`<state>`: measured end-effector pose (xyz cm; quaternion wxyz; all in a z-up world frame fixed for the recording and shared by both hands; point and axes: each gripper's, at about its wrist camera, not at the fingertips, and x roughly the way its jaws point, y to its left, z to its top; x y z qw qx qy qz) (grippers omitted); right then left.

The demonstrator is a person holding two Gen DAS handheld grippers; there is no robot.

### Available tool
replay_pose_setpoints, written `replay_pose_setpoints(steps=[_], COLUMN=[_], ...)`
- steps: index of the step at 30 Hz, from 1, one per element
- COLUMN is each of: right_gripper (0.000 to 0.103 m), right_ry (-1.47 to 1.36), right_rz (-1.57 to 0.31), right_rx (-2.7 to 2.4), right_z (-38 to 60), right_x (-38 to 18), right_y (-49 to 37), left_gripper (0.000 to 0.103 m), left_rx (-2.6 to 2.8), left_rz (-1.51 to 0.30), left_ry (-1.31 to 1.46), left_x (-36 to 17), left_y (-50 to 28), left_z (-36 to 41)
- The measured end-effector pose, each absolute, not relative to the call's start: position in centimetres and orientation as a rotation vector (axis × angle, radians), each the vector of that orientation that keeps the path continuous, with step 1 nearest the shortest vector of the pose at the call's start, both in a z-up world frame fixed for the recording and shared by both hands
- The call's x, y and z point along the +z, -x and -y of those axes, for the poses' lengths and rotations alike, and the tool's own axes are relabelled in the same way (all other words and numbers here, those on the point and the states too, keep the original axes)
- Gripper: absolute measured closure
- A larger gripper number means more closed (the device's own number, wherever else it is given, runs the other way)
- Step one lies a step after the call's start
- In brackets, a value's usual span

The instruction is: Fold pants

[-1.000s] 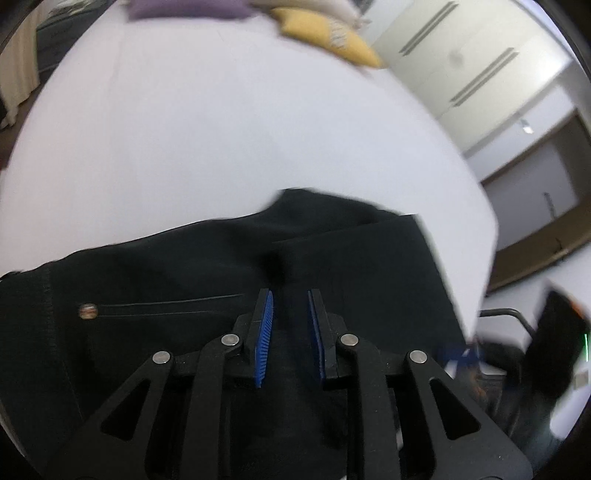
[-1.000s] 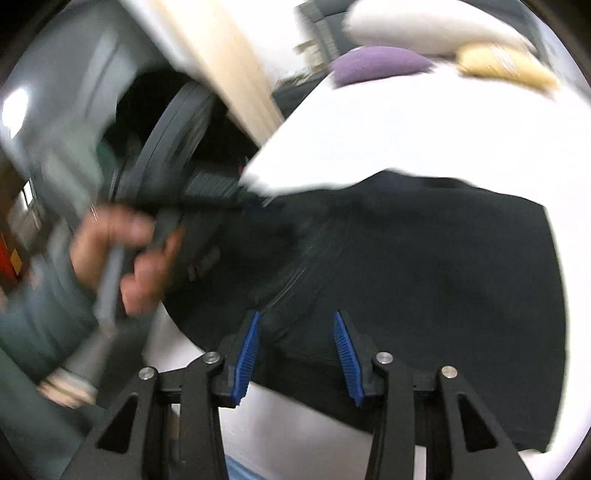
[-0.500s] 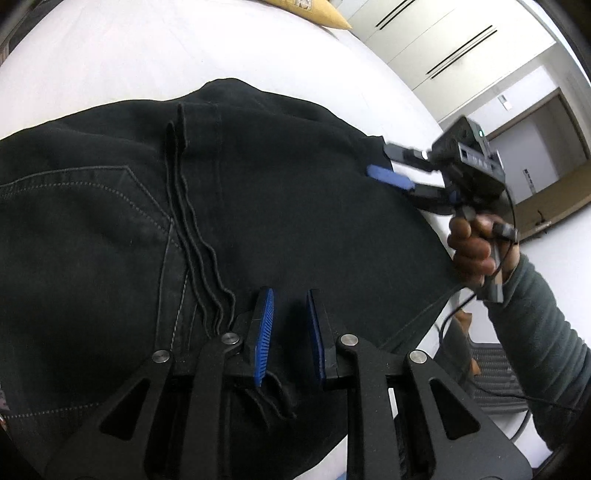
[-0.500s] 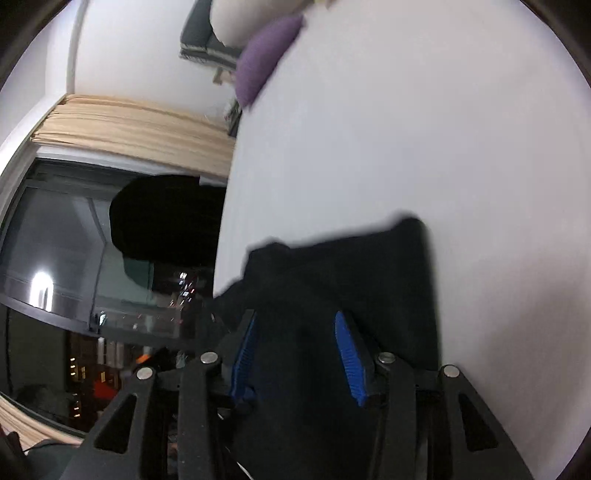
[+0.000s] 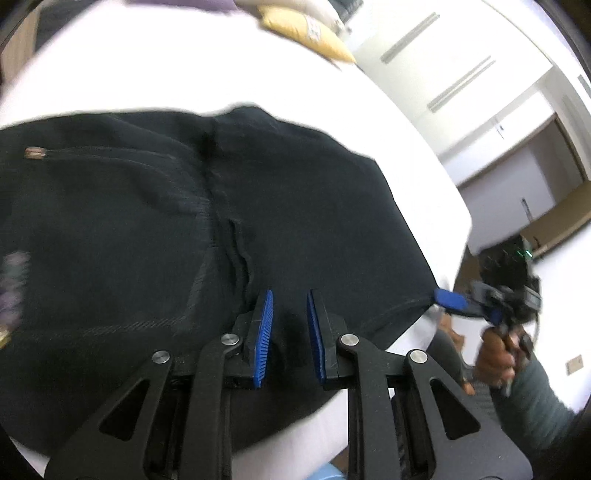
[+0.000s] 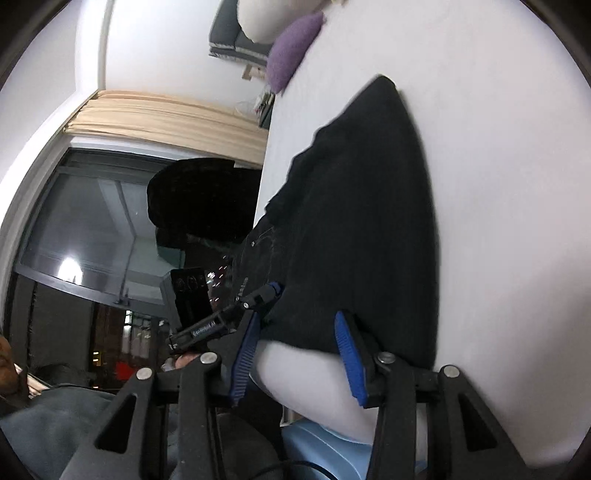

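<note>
Black pants (image 5: 184, 229) lie folded on a white bed (image 5: 147, 74), near its front edge. My left gripper (image 5: 289, 306) hovers over the near part of the pants, its jaws a little apart, nothing between them. My right gripper (image 6: 299, 336) is open at the bed's edge, by the corner of the pants (image 6: 362, 221). It also shows in the left wrist view (image 5: 454, 301), at the right corner of the pants, held by a hand. The left gripper shows in the right wrist view (image 6: 258, 295) at the pants' left edge.
A yellow pillow (image 5: 306, 33) and a purple pillow (image 6: 291, 62) lie at the far end of the bed. White cupboards (image 5: 461, 81) stand to the right. A dark window (image 6: 92, 229) with a beige curtain is to the left. A light blue thing (image 6: 325, 454) sits below the bed edge.
Both cameras have swung. The right gripper has come down from above the pants to the bed's edge at their corner. The left gripper has drawn back a little over the pants.
</note>
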<state>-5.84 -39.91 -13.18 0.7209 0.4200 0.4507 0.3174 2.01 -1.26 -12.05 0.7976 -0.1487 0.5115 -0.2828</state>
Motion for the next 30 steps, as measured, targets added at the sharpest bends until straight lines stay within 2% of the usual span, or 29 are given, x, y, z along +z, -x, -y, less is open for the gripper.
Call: replay_pose_setpoints(steps=[2,3,4,10,17,29,30], right_gripper=[0.051,0.051,0.050,0.050,0.050,0.050,0.050], right_ry=[-0.925,-0.930,-0.935,-0.921,-0.973,-1.018,-1.027], right_rz=[-0.946,-0.920,-0.899,-0.862,-0.868,-0.912,-0.909], right_rx=[0.703,0.708,0.716,0.794,0.841,0.826,0.826], right_z=[38.5,37.9,37.2,31.5,26.8,25.6,25.7], right_x=[-11.9,-11.2,-10.6,-8.2,-8.5,-9.1,-9.3], right_y=[6.8,6.9,6.8,3.3,0.2,-1.3,-1.5], left_gripper=[0.047,0.014,0.006,0.006,0.006,0.008,0.012], left_rx=[-0.555,-0.537,-0.505,-0.361,-0.139,-0.148,-0.153], left_rz=[-1.069,-1.045,-0.996,-0.889,-0.883,-0.866,-0.862], left_ry=[0.346,0.384,0.446,0.642,0.990,1.157,1.164], left_x=[-11.0,-10.4,-9.7,-8.1,-12.0,-17.3,-17.7], left_y=[-0.4,0.2,1.2,4.1,5.5,3.0,2.6], left_z=[-0.9,-2.2,-4.1,-13.6,-23.0,-23.4,-23.3])
